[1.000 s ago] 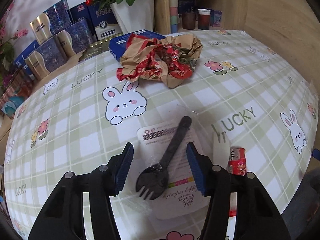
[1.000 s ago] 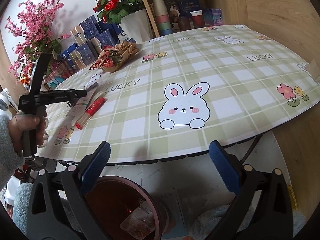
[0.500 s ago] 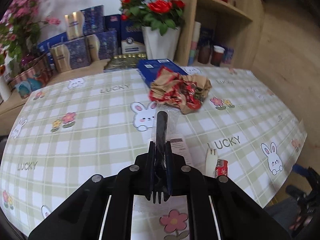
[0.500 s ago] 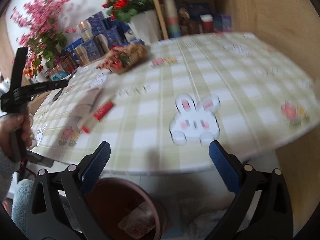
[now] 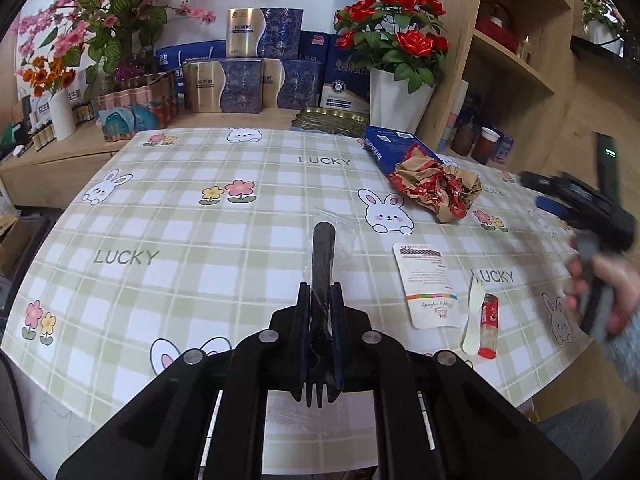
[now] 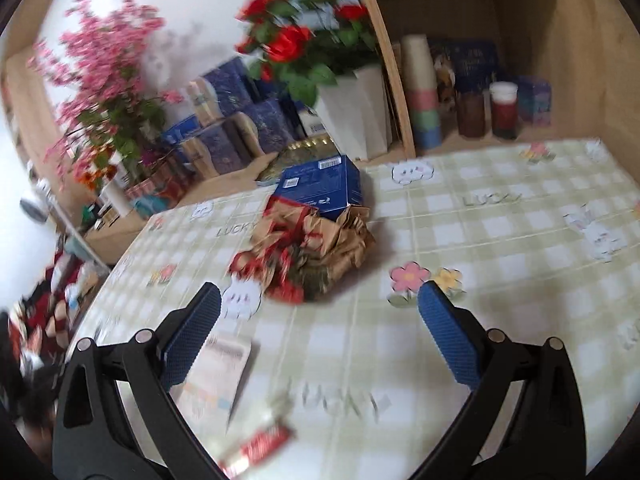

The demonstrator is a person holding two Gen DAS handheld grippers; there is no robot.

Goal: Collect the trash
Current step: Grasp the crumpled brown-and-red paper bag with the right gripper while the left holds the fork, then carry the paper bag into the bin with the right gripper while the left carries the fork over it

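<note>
Two grippers are angling down over the table [image 5: 168, 216]. Left gripper [image 5: 321, 320] is clamping a wrapped black fork [image 5: 322, 256], handle forward, lifted clear. Right gripper [image 6: 318, 336] is gaping, empty, facing the crumpled paper [image 6: 312, 248].

A black plastic fork [image 5: 323, 264] in a clear wrapper is pinched in the left claw [image 5: 320, 322], handle pointing away and tines toward the camera, lifted off the counter [image 5: 168, 216]. A crumpled brown-and-red paper wrapper [image 5: 438, 190] lies against a blue box [image 5: 390, 148]; nearer the edge lie a flat white packet [image 5: 430, 284], a small white plastic fork [image 5: 474, 316] and a red-labelled sachet [image 5: 489, 330], the last two side by side
</note>
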